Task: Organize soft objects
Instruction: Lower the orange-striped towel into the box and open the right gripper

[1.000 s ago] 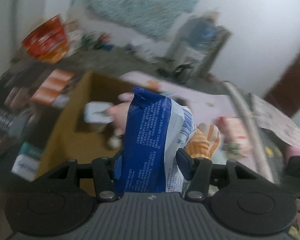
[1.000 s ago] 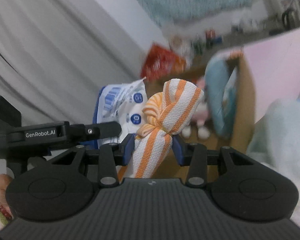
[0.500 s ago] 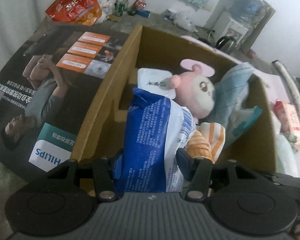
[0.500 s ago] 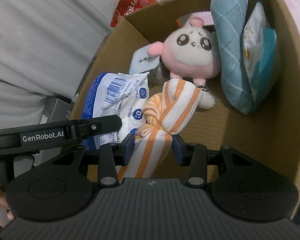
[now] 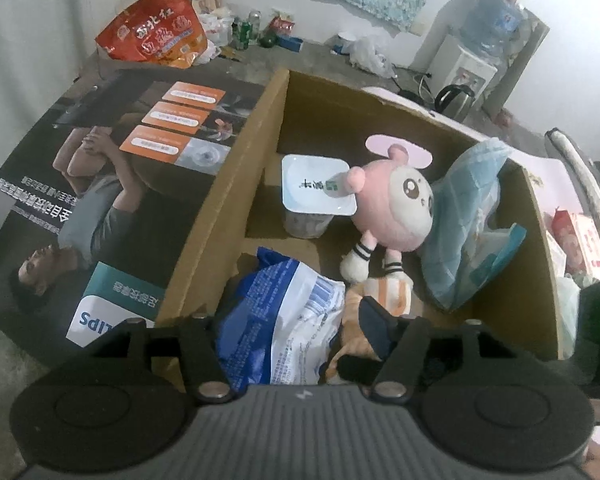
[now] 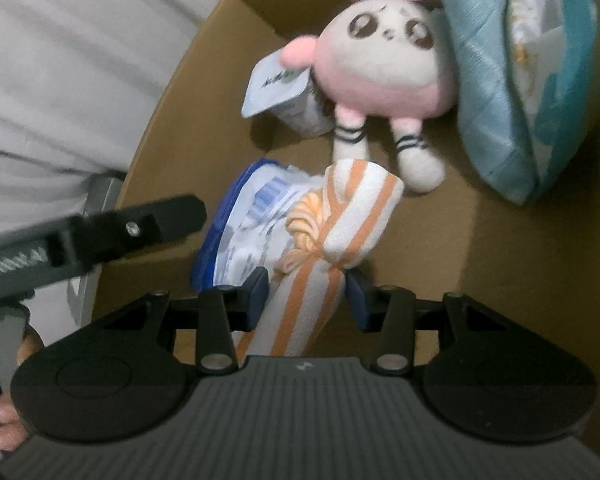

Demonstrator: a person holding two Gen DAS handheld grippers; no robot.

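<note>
An open cardboard box (image 5: 240, 168) (image 6: 500, 240) holds a pink plush toy (image 5: 400, 208) (image 6: 388, 68), a light blue cushion (image 5: 468, 216) (image 6: 496, 80) and a white tub (image 5: 316, 188) (image 6: 276, 88). A blue-and-white packet (image 5: 276, 320) (image 6: 244, 232) lies tilted in the box's near corner, between the jaws of my left gripper (image 5: 292, 316). Those jaws are opening and the pad that shows stands clear of the packet. My right gripper (image 6: 306, 292) is shut on an orange-striped knotted cloth (image 6: 340, 216) (image 5: 388, 292), held upright beside the packet, close to the plush's feet.
A printed box flap (image 5: 120, 184) spreads left of the box. Behind it lie a red snack bag (image 5: 156, 36) and small clutter by the wall. A kettle (image 5: 454, 100) and water dispenser (image 5: 488, 20) stand at the back right. A hand (image 6: 4, 432) grips the left tool.
Both grippers swung down over the box and sank into it. The left jaws have spread, and the packet has slumped from upright onto the box floor. The right gripper still clamps the cloth.
</note>
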